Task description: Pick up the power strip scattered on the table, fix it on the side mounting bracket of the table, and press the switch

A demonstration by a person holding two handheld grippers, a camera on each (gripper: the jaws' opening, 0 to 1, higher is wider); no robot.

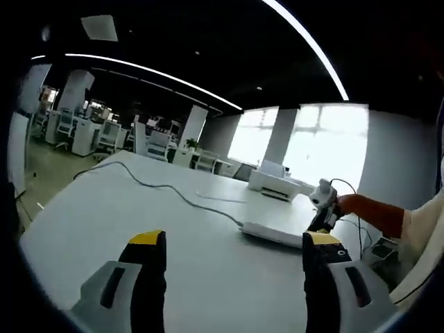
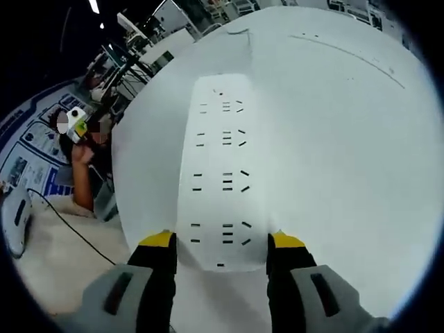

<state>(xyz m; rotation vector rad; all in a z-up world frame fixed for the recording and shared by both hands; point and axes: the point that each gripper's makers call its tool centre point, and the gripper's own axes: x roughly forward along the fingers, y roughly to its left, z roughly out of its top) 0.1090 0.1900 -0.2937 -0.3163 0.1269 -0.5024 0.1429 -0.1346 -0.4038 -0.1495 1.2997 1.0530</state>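
Note:
The white power strip (image 2: 220, 173) lies flat on the white table (image 2: 333, 159), its sockets facing up. Its near end sits between the yellow-tipped jaws of my right gripper (image 2: 222, 240), which press against both its long sides. In the left gripper view the strip (image 1: 272, 234) lies at the right of the table (image 1: 104, 229), with its grey cable (image 1: 149, 184) running off to the far left. My right gripper (image 1: 322, 207) stands at the strip's right end, held by a hand in an orange sleeve (image 1: 371, 214). My left gripper (image 1: 234, 239) hovers open short of the strip, holding nothing.
A white printer-like box (image 1: 276, 184) sits at the table's far side. The table's edge (image 2: 116, 173) curves along the left of the strip, with a person's arm (image 2: 82, 182) and a thin cable on the floor (image 2: 69, 225) beyond it. Desks and chairs (image 1: 104, 135) fill the room behind.

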